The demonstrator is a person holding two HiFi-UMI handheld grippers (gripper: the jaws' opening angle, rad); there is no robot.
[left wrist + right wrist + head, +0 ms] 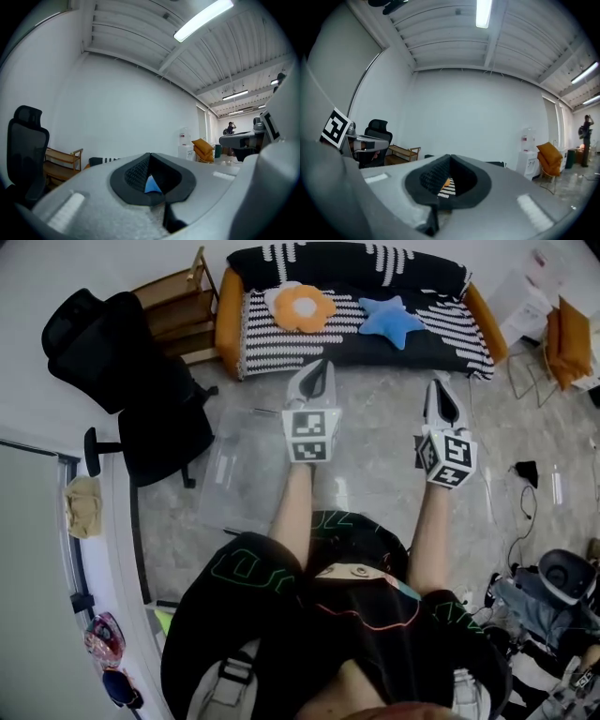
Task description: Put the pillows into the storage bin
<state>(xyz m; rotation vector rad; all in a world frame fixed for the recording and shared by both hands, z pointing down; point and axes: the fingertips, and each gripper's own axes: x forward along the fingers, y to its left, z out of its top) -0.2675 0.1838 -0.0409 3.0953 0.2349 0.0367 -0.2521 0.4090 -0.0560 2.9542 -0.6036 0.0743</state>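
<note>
Head view shows the left gripper (323, 364) and the right gripper (439, 382) held out level, side by side. Both have their jaws pressed together and nothing is held in them. The two gripper views show the same: each pair of jaws meets in a point with no gap at the tip. Straight ahead of the jaws, well apart from them, stands a black-and-white striped sofa (450, 348) whose long side runs across the view. Two pillows lie on its seat. The orange flower-shaped pillow (302, 306) is ahead and a little to the left of the left gripper, so the left hand looks nearer to it. The blue star-shaped pillow (389, 320) lies ahead between the two grippers, a bit closer to the right one. The flower is round, so it has no long side and can be taken from any way. The star is a little wider across the sofa than it is deep, and its arms stick out all round. The clear plastic storage bin (239, 507) sits on the grey floor (375, 437), just to the left of the left gripper and nearer to the person than the sofa. Its long side runs away from the person toward the sofa, and no pillow is in it yet.
</note>
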